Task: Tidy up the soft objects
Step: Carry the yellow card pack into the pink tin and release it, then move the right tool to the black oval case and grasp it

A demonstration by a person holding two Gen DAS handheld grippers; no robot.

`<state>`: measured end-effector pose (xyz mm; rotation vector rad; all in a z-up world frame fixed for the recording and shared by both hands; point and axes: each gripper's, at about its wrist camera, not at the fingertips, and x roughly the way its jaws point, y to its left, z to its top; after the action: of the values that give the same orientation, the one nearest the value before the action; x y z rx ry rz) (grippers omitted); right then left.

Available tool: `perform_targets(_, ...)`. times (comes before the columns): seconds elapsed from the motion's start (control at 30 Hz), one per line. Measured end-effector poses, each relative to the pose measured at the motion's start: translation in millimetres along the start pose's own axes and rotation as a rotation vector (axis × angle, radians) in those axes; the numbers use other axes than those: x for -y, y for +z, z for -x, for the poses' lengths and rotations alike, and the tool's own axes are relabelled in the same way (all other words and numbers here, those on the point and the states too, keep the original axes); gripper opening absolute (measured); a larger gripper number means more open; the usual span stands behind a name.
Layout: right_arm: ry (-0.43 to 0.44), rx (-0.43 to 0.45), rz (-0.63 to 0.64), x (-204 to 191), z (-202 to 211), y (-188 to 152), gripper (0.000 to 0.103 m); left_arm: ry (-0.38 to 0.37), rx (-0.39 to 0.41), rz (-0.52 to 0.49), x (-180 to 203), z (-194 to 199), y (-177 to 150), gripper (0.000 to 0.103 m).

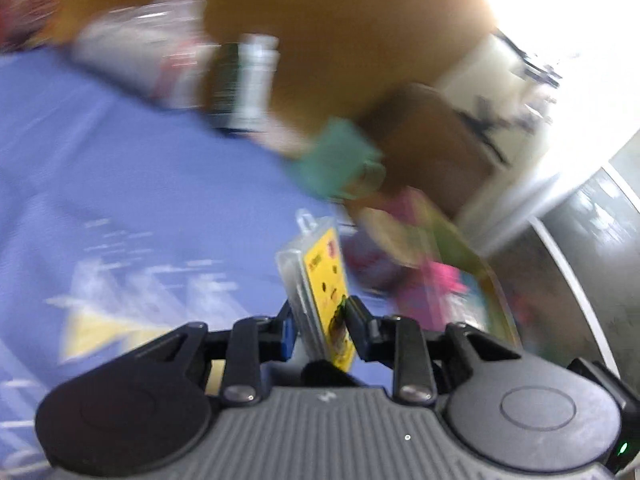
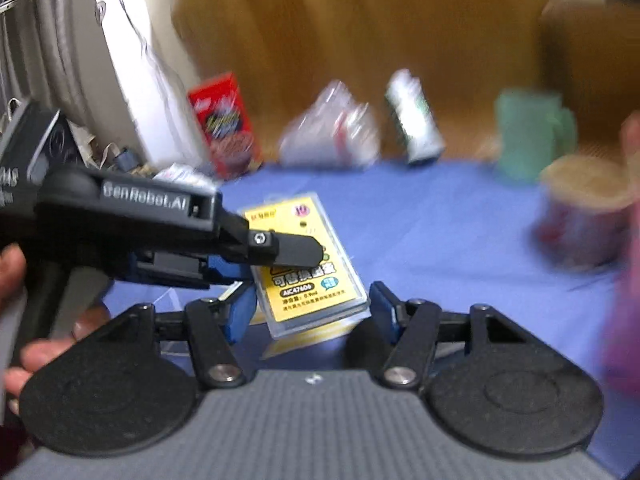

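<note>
While the left gripper's fingers clamp the yellow packet, the right gripper's fingers stand apart.

Left claw clamped shut, hand on its handle; right claw parted

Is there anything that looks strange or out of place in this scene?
Yes. The left gripper is shut on a rigid yellow blister pack, not a soft object, so it fits the task poorly. The right gripper is open beside it. Behind, a white bottle seems tilted, though blur makes that uncertain.
</note>
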<state>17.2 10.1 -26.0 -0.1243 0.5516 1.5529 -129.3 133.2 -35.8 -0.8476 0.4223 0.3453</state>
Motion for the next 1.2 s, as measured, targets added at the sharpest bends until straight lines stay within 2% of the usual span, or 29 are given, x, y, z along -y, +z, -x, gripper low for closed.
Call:
perform_targets(0.2,-0.281,0.159,0.021,35,74,-8,0.064,-0.155,-0.108,-0.181,99,-81,-4,0.028)
perform_targets(0.3,-0.392,0.2,-0.021,69,107,-10,0.064,-0.213,-0.163,-0.216,137,-127,-12,0.029)
perform_targets(0.4,-0.495,0.195,-0.043,102,127,-14,0.064,-0.226,-0.218,-0.243,165,-168,-26,0.031)
perform_targets(0.53,-0.586,0.154,-0.061,140,139,-20,0.064,-0.213,-0.277,-0.278,193,-217,-42,0.032)
perform_targets(0.6,-0.636,0.137,-0.072,154,143,-20,0.064,-0.201,-0.296,-0.305,200,-234,-49,0.036)
perform_targets(0.63,-0.67,0.133,-0.075,161,144,-20,0.064,-0.193,-0.299,-0.319,205,-241,-53,0.042)
perform_targets(0.67,-0.712,0.132,-0.073,168,143,-21,0.064,-0.185,-0.295,-0.329,208,-242,-54,0.049)
perform_targets(0.73,-0.817,0.137,-0.074,179,144,-23,0.065,-0.163,-0.271,-0.35,215,-243,-59,0.055)
perform_targets(0.8,-0.852,0.141,-0.098,192,147,-27,0.065,-0.159,-0.257,-0.361,214,-238,-61,0.057)
perform_targets(0.97,-0.821,0.195,-0.158,192,154,-32,0.065,-0.152,-0.218,-0.388,196,-201,-61,0.058)
perform_targets(1.13,-0.74,0.317,-0.138,152,165,-36,0.065,-0.179,-0.145,-0.356,149,-128,-57,0.06)
perform_targets(1.17,-0.712,0.332,-0.126,144,166,-37,0.065,-0.181,-0.108,-0.352,140,-111,-56,0.066)
perform_targets(1.2,-0.679,0.337,-0.115,134,165,-37,0.065,-0.155,-0.094,-0.337,126,-94,-54,0.067)
